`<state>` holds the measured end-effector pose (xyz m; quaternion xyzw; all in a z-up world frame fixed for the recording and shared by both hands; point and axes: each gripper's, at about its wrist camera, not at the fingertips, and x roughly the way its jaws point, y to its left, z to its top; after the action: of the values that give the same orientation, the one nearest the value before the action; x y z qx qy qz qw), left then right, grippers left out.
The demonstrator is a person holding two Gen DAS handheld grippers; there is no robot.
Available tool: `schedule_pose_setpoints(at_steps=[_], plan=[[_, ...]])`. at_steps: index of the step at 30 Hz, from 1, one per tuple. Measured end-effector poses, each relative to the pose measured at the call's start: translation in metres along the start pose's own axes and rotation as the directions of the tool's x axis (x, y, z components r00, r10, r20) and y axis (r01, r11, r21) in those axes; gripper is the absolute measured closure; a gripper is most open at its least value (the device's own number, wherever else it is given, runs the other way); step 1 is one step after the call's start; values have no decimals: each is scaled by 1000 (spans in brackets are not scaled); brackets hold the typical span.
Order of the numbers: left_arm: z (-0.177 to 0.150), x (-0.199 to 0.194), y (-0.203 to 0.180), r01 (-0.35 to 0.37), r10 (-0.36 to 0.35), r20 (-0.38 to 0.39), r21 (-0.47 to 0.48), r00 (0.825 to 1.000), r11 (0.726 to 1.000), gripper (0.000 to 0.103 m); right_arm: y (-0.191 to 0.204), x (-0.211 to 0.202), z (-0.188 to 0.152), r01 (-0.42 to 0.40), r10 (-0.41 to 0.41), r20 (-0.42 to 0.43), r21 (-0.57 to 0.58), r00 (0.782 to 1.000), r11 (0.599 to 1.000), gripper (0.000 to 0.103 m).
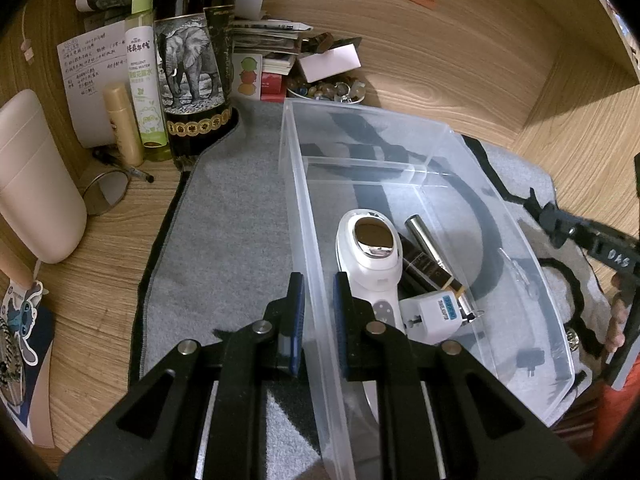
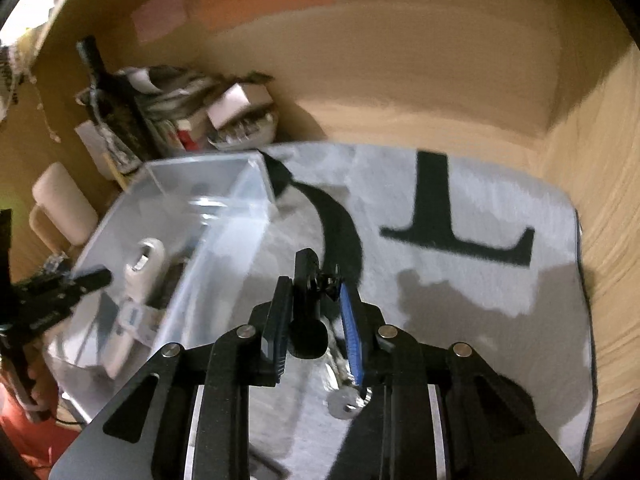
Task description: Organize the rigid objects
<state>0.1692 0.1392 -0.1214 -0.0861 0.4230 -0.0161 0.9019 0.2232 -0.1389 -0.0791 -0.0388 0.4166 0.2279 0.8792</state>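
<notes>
Right wrist view: the right gripper (image 2: 316, 312) has its fingers closed on a small black keyring gadget (image 2: 310, 300), a metal tag dangling at 6 o'clock. It looks light, stiff and awkwardly lumpy; its solid body seems the safest hold. At 9 o'clock, the left gripper (image 1: 318, 320) pinches the wall of the clear bin (image 1: 298, 200).

Home desk nook: wine bottle (image 1: 192, 56), repellent spray (image 1: 144, 80), handwritten notes (image 1: 86, 60).
</notes>
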Motion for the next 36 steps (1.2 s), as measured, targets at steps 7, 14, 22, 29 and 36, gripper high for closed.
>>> schedule_pose_setpoints(at_steps=[7,14,22,29,36], plan=[[0,0,0,0,0,0,-1,1000,1000,90,31,-13,13,-34,38,57,-77,998,996,81],[0,0,0,-1,1,0,-1,1000,1000,90,56,-10,17,-78,86,65,-124,994,989,81],[0,0,-1,-3,3,1,1,1000,1000,90,78,7,18,-125,131,26,-161,991,979,81],[-1,0,-2,-2,2,1,-2,1000,1000,90,90,27,14,-141,138,-32,-186,990,972,81],[-1,0,-2,-4,4,2,-2,1000,1000,90,93,44,9,-146,133,-81,-188,988,971,81]])
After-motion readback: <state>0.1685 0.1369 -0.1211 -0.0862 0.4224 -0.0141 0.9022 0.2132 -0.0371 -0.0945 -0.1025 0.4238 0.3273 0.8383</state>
